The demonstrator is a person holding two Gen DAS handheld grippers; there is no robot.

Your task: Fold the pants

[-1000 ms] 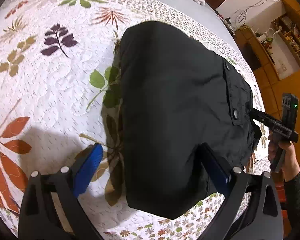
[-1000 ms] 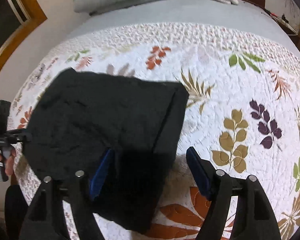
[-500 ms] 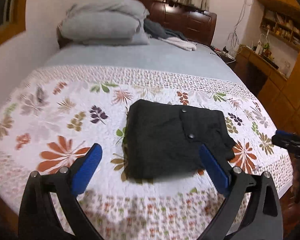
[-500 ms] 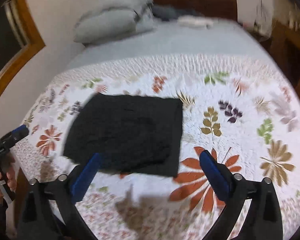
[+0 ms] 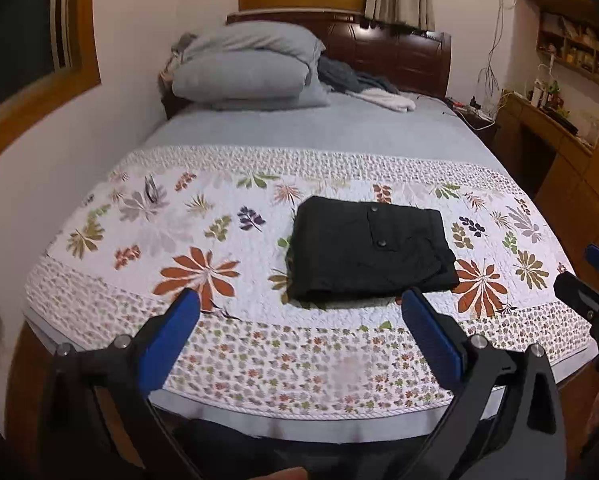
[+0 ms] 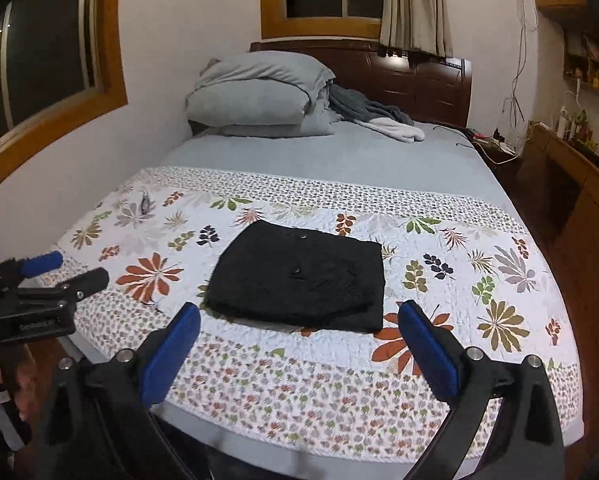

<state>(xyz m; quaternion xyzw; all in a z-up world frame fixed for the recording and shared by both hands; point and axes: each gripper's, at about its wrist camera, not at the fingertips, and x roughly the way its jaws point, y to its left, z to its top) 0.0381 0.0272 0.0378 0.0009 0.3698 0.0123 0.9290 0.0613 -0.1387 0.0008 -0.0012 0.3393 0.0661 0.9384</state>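
Both hand-held grippers, left and right, jaws apart, empty, clear of folded black pants on quilt; risk: loose layers springing open unattended.

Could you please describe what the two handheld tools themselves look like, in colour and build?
Both are matte black plastic. The left tool and the right tool each have two angled arms with silver bolts, ending in ribbed blue pads. Seen from the side, the left one shows a pistol-style frame with small white lettering, too small to read. No cables are visible.
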